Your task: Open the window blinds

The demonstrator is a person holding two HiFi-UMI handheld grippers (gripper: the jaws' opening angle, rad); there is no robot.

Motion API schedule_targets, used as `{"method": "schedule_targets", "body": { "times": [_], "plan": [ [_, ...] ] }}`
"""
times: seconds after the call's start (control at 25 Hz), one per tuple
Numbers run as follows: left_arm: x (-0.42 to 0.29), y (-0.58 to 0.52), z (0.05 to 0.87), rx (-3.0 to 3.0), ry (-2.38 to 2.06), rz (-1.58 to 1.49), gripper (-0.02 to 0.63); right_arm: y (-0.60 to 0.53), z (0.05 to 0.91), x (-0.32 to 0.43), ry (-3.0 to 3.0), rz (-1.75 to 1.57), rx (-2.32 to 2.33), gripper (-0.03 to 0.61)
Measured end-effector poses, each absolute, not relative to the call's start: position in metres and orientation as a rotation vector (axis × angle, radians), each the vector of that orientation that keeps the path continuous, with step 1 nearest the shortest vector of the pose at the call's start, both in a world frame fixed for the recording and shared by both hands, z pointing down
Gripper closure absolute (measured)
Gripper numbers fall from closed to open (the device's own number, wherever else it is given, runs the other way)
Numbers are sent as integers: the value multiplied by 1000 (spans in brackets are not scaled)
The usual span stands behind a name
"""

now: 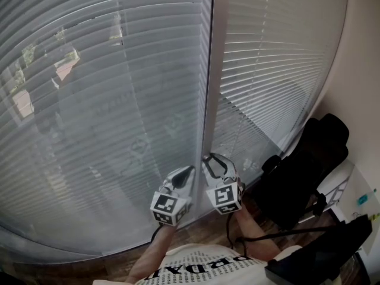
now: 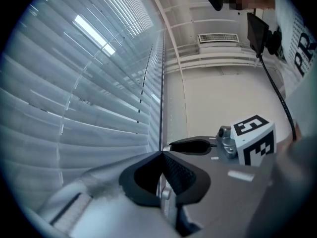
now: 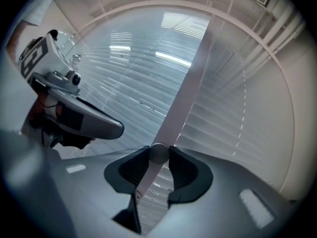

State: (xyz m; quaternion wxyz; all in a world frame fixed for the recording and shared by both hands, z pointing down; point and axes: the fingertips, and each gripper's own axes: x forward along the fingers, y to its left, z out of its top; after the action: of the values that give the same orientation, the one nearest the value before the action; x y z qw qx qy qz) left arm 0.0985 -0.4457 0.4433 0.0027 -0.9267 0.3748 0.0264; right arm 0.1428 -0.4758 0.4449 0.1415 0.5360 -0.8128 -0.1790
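- The right gripper points level at the window. Its jaws are closed onto a pale, slender blind wand, which runs up and down between the pads.
- The left gripper sits just beside the right one, and its jaws meet at the tips. A thin dark line rises from those tips, but I cannot tell if it is pinched.
- The grey horizontal-slat window blinds hang straight ahead of both jaws, slats lying flat.
- A black office chair stands off to the right of the right jaws.
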Motion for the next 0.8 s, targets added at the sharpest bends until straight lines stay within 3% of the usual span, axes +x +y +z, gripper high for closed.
{"method": "schedule_targets", "body": {
  "times": [0.8],
  "plan": [
    [101, -447, 444, -2912, 1168, 92, 621, -479, 447, 150, -2604, -42, 1706, 445]
  ]
}}
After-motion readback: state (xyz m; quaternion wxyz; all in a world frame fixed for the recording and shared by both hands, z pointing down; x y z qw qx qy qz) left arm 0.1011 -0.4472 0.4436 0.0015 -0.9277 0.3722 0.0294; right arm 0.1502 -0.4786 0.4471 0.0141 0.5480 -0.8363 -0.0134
